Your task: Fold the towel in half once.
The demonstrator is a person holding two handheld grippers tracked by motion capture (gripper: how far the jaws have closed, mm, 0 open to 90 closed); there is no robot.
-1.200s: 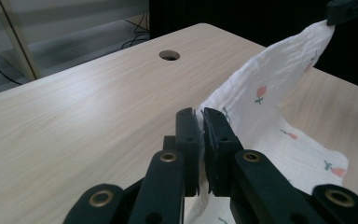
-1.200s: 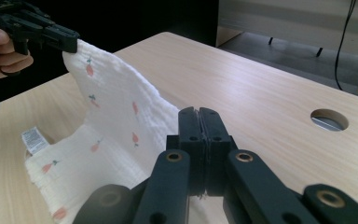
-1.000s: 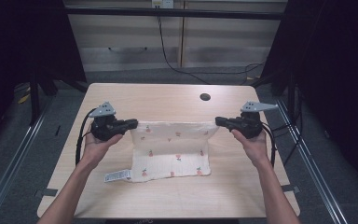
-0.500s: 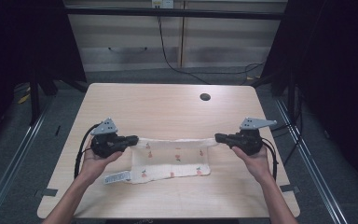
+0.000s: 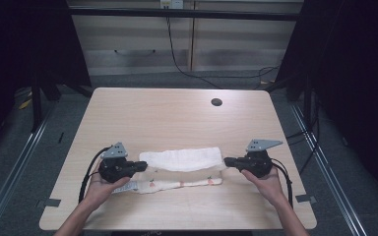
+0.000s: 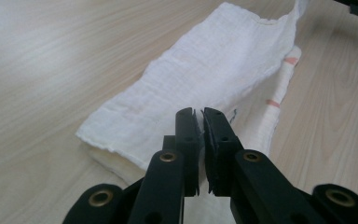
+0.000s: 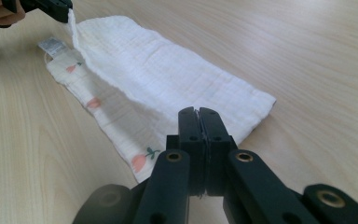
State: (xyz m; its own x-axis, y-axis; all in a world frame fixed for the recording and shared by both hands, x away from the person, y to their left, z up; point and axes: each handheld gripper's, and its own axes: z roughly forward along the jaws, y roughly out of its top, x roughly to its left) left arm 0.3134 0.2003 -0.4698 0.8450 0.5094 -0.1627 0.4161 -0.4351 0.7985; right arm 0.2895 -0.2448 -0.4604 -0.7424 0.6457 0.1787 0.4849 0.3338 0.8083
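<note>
**Cloth fold: top layer laid over, corners not yet let go**

White cloth [image 5: 182, 169] lies on the table [image 5: 177, 118], toward the person's edge, between the two hands. It is a long, narrow band. Upper layer plain white; lower layer, with small pink prints, shows as a strip along the near edge. A label sticks out at its left end.

Left hand-held gripper [image 5: 139, 166]: jaws closed, a thin edge of the cloth pinched between them at the left end, seen clearly in the left gripper view [image 6: 201, 122]. Right hand-held gripper [image 5: 230, 161]: jaws fully together at the right end of the cloth; in the right gripper view [image 7: 199, 116] the tips sit over the cloth's corner, and the fabric seems nipped there, though the pinch itself is hard to make out.

Judgement: one fold lengthwise looks done, the top layer resting nearly flat on the lower. Left to do: release both corners, check the edges line up, then probably fold again crosswise.
</note>
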